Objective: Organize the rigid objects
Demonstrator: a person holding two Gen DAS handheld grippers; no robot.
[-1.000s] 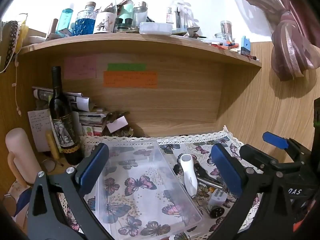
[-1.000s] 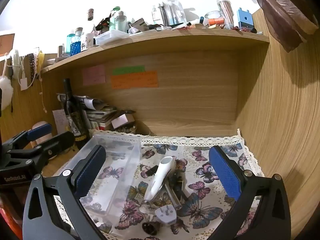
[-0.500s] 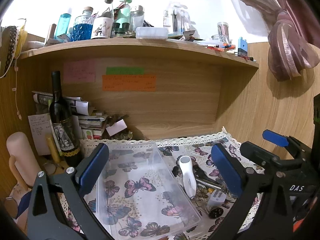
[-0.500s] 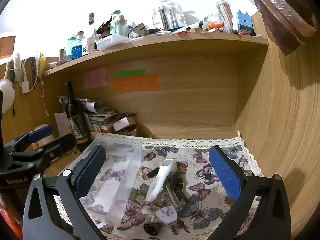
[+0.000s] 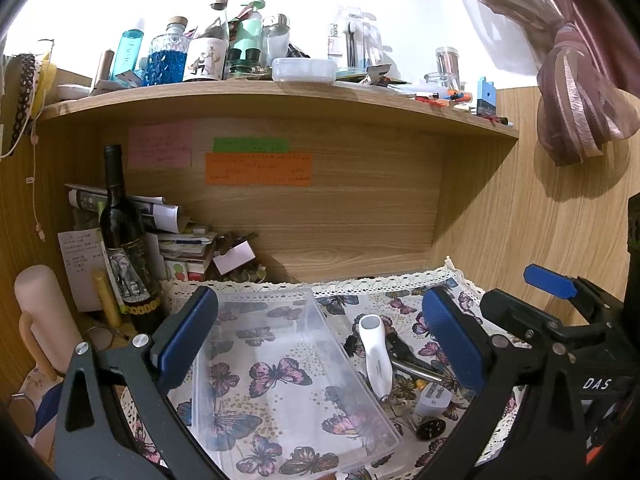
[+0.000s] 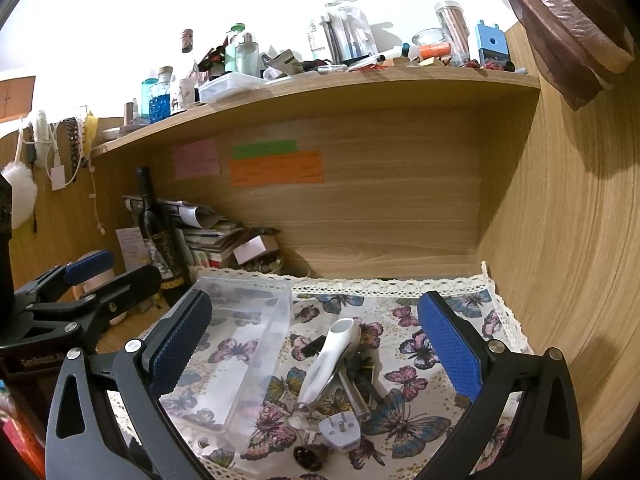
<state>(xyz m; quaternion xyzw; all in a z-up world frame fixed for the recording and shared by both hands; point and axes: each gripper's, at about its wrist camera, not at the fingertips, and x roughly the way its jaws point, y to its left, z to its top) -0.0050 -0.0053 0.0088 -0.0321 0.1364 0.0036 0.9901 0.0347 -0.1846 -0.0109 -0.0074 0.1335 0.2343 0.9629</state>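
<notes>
cloth (image 6: 420,412): butterfly print, covers desk | bin (image 5: 280,364): clear, empty, on cloth's left half | white handle (image 6: 328,360), plug (image 6: 340,432): heaped just right of bin | my left gripper (image 5: 320,344), right gripper (image 6: 316,348): both released, holding nothing, above cloth

Sticky notes (image 5: 258,169) above the clear bin (image 5: 280,364): writing unreadable. Dark parts under white handle (image 6: 330,360) indistinct.
</notes>
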